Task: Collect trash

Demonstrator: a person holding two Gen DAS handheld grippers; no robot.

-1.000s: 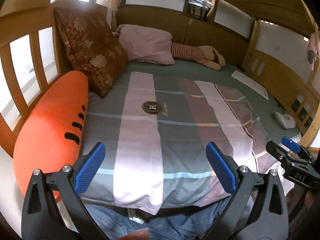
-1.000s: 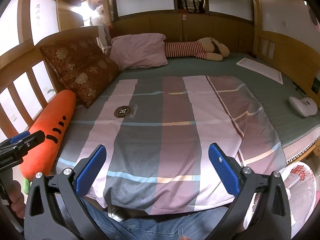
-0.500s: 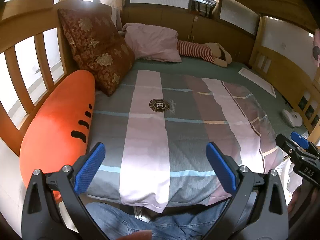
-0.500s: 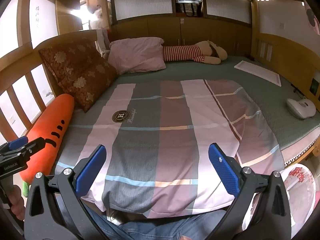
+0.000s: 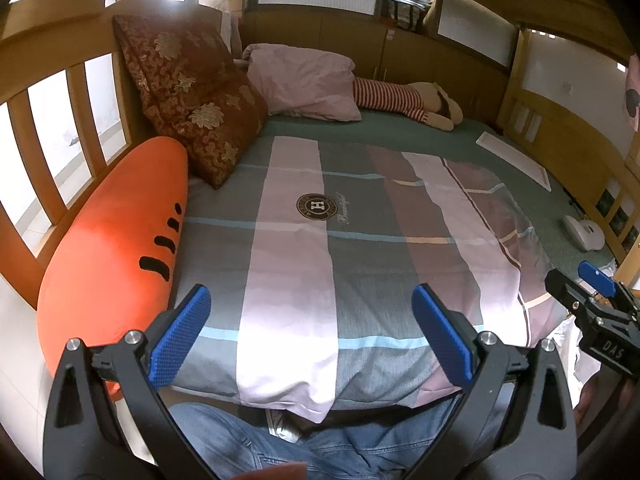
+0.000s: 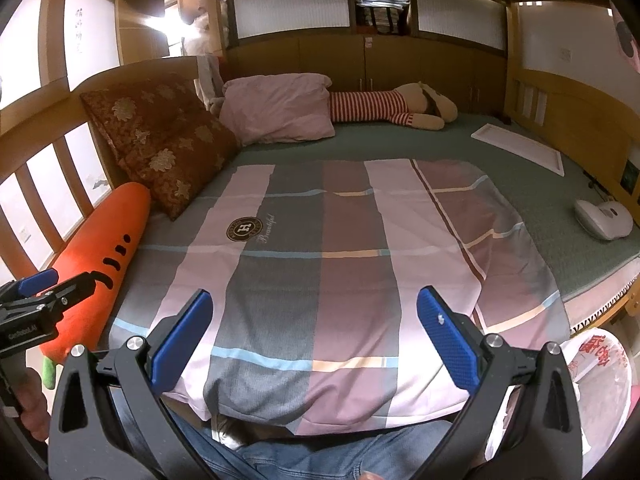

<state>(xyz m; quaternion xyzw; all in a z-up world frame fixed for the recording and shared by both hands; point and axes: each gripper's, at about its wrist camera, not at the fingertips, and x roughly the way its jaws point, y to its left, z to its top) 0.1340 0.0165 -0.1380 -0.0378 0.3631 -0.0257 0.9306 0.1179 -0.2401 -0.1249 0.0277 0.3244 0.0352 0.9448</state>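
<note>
A thin white plastic bag (image 6: 596,368) printed with red characters stands open at the lower right, just off the near corner of the bed (image 6: 540,184), beside the right tool (image 6: 312,340). Its mouth faces upward; what it holds cannot be told. No loose trash is plain to see on the bedding.

Both tools hang over the foot of the bed with their blue ridged pads spread wide and nothing between them; the left tool (image 5: 308,332) mirrors the right.

A smooth striped quilt (image 5: 344,240) with a round emblem covers the near half of the bed. A long orange carrot plush (image 5: 116,240) lies along the wooden slat rail, a brown brocade cushion (image 5: 192,104) and a pink pillow (image 5: 304,80) behind it. A striped stuffed toy (image 6: 396,110), a flat white board (image 6: 520,148) and a small white device (image 6: 604,220) sit on the green sheet.
</note>
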